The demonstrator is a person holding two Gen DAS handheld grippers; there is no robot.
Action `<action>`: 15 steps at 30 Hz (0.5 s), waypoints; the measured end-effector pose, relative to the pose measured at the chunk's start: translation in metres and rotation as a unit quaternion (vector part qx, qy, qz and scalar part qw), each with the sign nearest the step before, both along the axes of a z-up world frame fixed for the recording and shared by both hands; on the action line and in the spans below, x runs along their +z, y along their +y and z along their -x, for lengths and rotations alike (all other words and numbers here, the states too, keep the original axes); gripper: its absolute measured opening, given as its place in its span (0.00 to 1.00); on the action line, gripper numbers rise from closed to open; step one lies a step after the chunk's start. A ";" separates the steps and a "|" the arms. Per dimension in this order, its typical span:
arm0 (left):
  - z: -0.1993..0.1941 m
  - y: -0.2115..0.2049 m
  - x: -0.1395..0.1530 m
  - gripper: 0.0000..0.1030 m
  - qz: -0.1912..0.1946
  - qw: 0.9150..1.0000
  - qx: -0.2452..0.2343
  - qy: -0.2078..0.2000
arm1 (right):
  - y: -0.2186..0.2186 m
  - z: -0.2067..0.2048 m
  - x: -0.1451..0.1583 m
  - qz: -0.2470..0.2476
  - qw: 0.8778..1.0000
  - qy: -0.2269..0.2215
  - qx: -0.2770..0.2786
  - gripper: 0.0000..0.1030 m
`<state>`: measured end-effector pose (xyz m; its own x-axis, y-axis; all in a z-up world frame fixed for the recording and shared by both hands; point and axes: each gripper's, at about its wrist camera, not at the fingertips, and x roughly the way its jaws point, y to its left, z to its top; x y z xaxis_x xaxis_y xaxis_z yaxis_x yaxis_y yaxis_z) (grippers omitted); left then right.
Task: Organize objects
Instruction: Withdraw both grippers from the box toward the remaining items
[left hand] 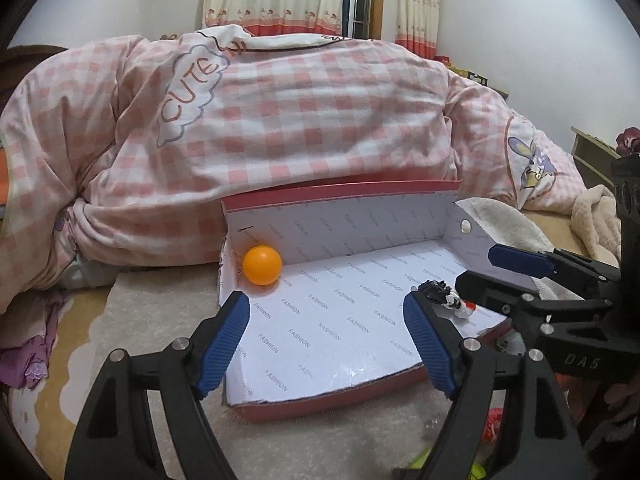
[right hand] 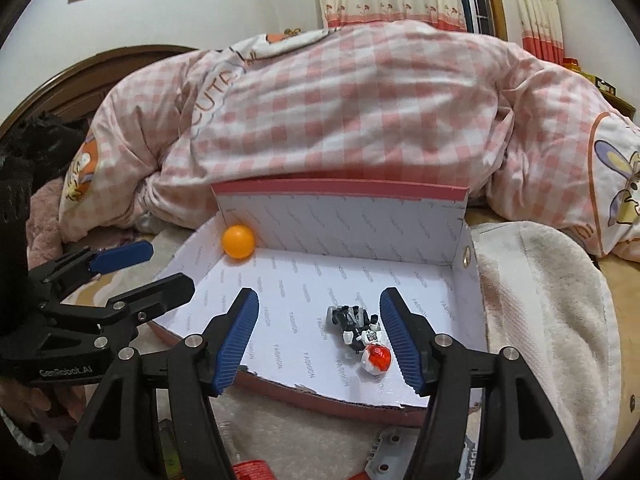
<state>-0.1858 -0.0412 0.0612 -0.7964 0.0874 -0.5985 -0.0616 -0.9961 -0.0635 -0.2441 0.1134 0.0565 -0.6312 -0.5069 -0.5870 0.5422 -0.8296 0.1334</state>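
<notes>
Jaws of left gripper & right gripper spread, empty; next item to be lowered clear of ball, toy figure inside box.

We hold left tongs open, blue pads well apart, nothing between them, pointing forward and down. We hold right tongs likewise spread, nothing gripped, same downward tilt. Both sit side by side, close together, each visible from other's camera. Part of our hand shows behind left tongs.
</notes>
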 end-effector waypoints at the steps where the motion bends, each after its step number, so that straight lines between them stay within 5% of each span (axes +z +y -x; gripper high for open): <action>1: -0.002 0.000 0.001 0.78 0.002 1.000 -0.001 -0.001 | 0.002 -0.003 0.003 0.006 1.000 0.000 0.001 0.63; 15: -0.048 -0.015 0.029 0.78 0.006 1.000 -0.003 0.024 | 0.036 -0.042 0.026 -0.004 1.000 0.019 0.013 0.63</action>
<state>-0.1383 -0.0566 0.0900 -0.8234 0.0858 -0.5609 -0.0708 -0.9963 -0.0484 -0.2025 0.1495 0.0820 -0.6395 -0.5195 -0.5667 0.5688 -0.8156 0.1058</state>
